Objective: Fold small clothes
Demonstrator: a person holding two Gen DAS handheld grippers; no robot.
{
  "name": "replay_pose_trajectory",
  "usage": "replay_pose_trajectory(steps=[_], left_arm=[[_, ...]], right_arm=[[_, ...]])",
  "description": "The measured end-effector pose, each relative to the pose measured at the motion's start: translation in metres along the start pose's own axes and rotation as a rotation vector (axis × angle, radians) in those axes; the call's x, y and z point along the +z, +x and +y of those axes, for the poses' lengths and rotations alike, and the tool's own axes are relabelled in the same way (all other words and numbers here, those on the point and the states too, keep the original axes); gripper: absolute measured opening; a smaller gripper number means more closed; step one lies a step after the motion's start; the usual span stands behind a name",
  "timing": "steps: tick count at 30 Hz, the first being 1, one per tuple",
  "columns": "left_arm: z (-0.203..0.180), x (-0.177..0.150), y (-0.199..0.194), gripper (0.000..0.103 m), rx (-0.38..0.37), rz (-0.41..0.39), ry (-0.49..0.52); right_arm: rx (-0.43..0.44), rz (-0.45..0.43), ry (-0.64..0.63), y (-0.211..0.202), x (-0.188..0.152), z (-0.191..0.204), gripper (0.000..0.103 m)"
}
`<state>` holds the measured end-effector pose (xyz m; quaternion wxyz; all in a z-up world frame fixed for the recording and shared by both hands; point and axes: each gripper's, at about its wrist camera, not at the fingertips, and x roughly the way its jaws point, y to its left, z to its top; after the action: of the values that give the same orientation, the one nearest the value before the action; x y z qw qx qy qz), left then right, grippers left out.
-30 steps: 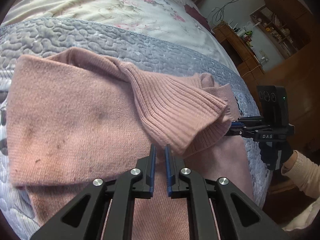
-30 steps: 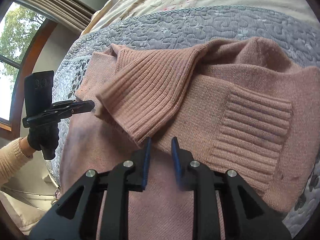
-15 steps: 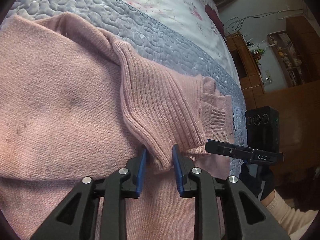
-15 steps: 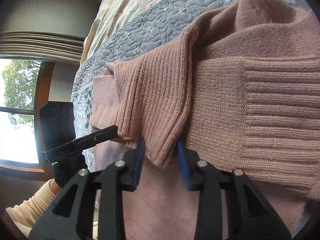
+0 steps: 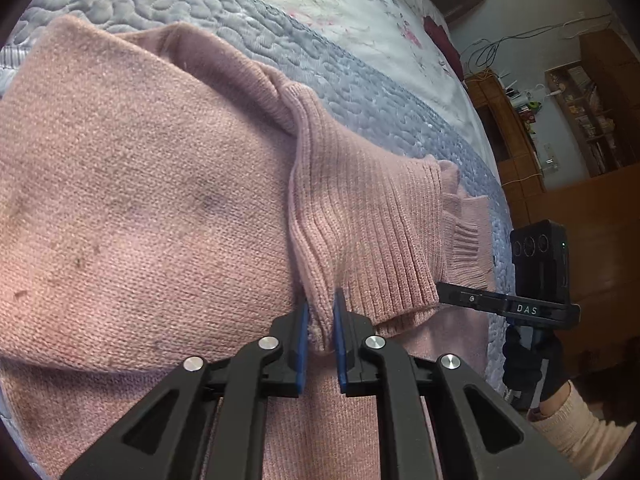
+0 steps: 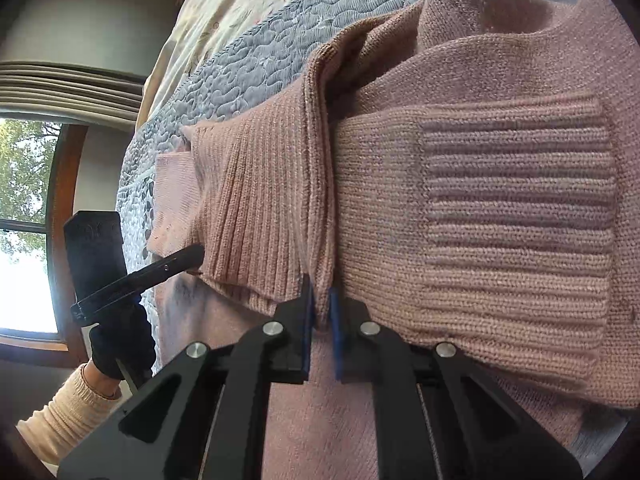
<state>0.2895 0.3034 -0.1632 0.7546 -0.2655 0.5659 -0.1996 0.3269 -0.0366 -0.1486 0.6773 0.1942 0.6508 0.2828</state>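
Lying across the grey quilt is the pink sweater, partly folded, its far edge near the floral sheet. The left gripper has its fingers nearly closed, pinching the ribbed hem – same story for the right gripper, clamped on that rib's edge beside the sleeve cuff. Bare quilt stays open beyond the sweater.

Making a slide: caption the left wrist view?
Left gripper pinches pink sweater's ribbed fold on quilted bedspread.
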Motion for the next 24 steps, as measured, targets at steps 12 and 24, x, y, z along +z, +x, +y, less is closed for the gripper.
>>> replay_pose_trajectory(steps=[12, 24], left_arm=[[-0.041, -0.065, -0.06, 0.043, 0.235, -0.053, 0.124], [-0.025, -0.261, -0.179, 0.05, 0.407, -0.179, 0.049]], right_arm=[[-0.048, -0.134, -0.043, -0.068, -0.077, 0.028, 0.026], [-0.22, -0.218, -0.014, -0.145, -0.325, 0.022, 0.042]])
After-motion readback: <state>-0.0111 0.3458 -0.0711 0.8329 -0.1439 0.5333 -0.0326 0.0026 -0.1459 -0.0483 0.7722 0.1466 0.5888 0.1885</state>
